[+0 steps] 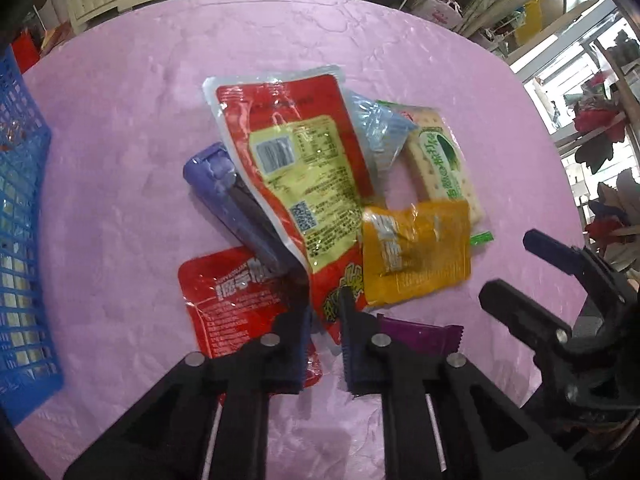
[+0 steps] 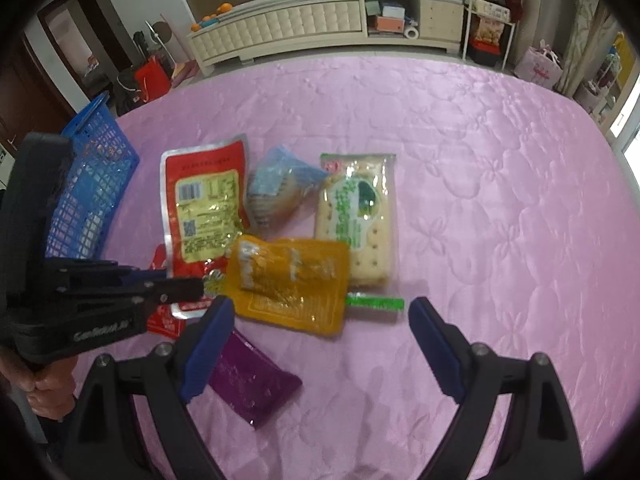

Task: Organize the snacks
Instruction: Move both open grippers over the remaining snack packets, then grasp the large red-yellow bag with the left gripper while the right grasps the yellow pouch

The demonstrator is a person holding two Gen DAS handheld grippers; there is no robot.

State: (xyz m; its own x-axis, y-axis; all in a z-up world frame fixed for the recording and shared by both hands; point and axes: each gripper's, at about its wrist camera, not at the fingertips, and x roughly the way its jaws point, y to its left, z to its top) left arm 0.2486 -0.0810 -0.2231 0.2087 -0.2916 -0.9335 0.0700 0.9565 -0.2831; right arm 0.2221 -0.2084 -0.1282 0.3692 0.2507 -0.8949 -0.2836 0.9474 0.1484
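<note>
Pink quilted bed (image 2: 460,152) carries nearly everything unsorted. Blue basket (image 2: 94,184) at its left looks almost empty. Large red packet (image 1: 288,168) tops the pile, left gripper (image 1: 325,320) jaws pinching its corner; right gripper (image 2: 320,344) jaws gape, empty.

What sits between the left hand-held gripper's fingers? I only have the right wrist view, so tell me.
Observer: The bottom edge of the large red pouch lies between the fingers of the left hand-held gripper. I cannot tell whether they pinch it.
Operator: Report anything under that pouch.
Observer: A blue-violet packet lies partly under its left side, hidden from you.
Operator: Check nearer the gripper.
Observer: A small red pouch lies flat there, one corner beneath a finger.
</note>
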